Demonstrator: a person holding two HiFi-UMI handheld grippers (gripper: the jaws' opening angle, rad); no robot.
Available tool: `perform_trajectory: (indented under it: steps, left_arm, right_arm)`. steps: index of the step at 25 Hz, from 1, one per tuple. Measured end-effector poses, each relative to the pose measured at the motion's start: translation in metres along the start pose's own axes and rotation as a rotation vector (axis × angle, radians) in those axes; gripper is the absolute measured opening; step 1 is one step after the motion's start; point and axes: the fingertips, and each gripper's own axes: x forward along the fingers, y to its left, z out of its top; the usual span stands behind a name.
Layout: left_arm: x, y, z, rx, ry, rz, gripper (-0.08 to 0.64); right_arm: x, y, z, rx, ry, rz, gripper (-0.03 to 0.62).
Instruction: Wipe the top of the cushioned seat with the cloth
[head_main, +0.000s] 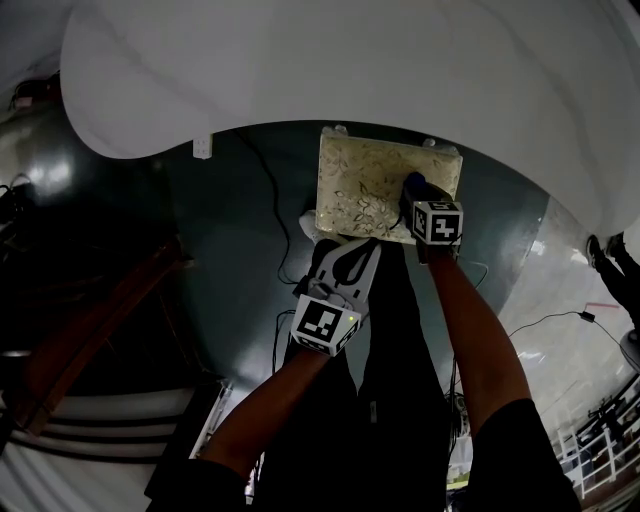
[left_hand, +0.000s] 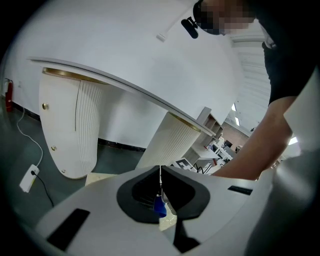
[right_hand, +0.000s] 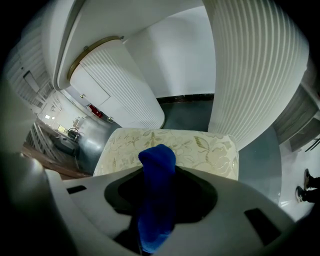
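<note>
Right claw (right_hand: 159, 172) pinches bunched blue cloth (right_hand: 157, 202) over cream floral seat (right_hand: 200, 147).

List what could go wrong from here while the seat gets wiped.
1. The blue cloth is bunched into a narrow roll in the right tongs, so strokes may leave parts of the cushioned seat unwiped.
2. The ribbed pedestal stands close by the seat's far corner. A far stroke could knock the tongs against it.
3. The left tongs are shut and off the seat, so nothing steadies it and it might shift.
</note>
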Motion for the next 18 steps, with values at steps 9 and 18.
perform_trajectory:
  steps: [9, 18]
  left_arm:
    - [0.010, -0.008, 0.002, 0.005, 0.013, -0.015, 0.020]
    - [0.017, -0.015, 0.006, 0.018, 0.021, -0.027, 0.020]
  right_arm:
    - [-0.009, -0.015, -0.002, 0.006, -0.007, -0.017, 0.158]
    - [-0.032, -0.034, 0.001, 0.008, 0.014, -0.049, 0.158]
